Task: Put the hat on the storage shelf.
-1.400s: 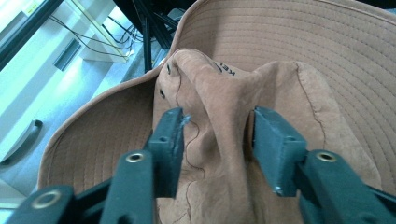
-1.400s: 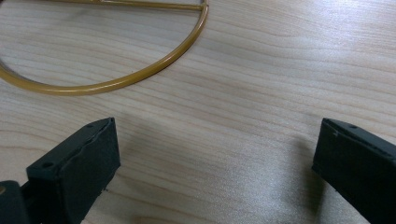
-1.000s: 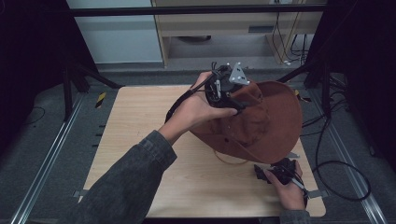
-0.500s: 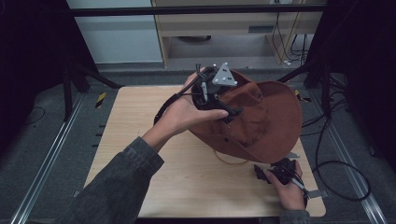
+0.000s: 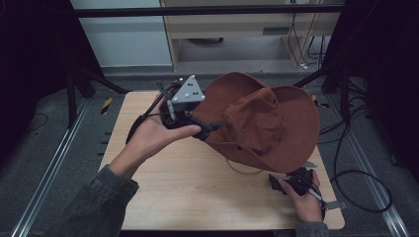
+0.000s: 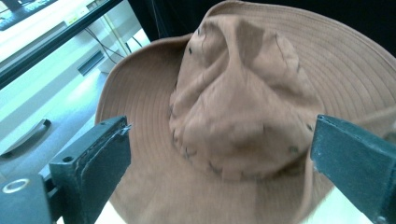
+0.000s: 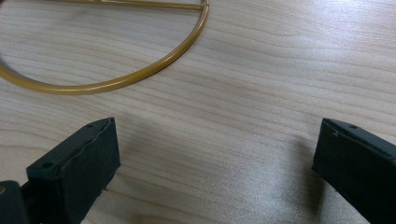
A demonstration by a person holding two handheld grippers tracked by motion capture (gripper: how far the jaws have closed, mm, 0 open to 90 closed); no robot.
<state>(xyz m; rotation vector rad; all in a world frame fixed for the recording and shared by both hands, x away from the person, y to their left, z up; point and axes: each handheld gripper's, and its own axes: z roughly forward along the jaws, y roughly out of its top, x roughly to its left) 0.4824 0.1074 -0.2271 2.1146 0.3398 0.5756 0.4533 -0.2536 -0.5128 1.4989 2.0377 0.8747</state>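
High view: my left tongs [image 5: 213, 129] sit left of centre, jaws just opened, beside the brown hat [image 5: 267, 121] on the table [image 5: 197, 197]. Left gripper view: the hat (crown dented) lies past my parted jaws, ungripped. Right gripper view: my right tongs [image 7: 215, 163] gape over bare wood; a yellow cord [image 7: 140, 74] curves upper left.

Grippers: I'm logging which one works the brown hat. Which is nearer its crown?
The left gripper, jaws open toward the hat; the right gripper sits low over the table.
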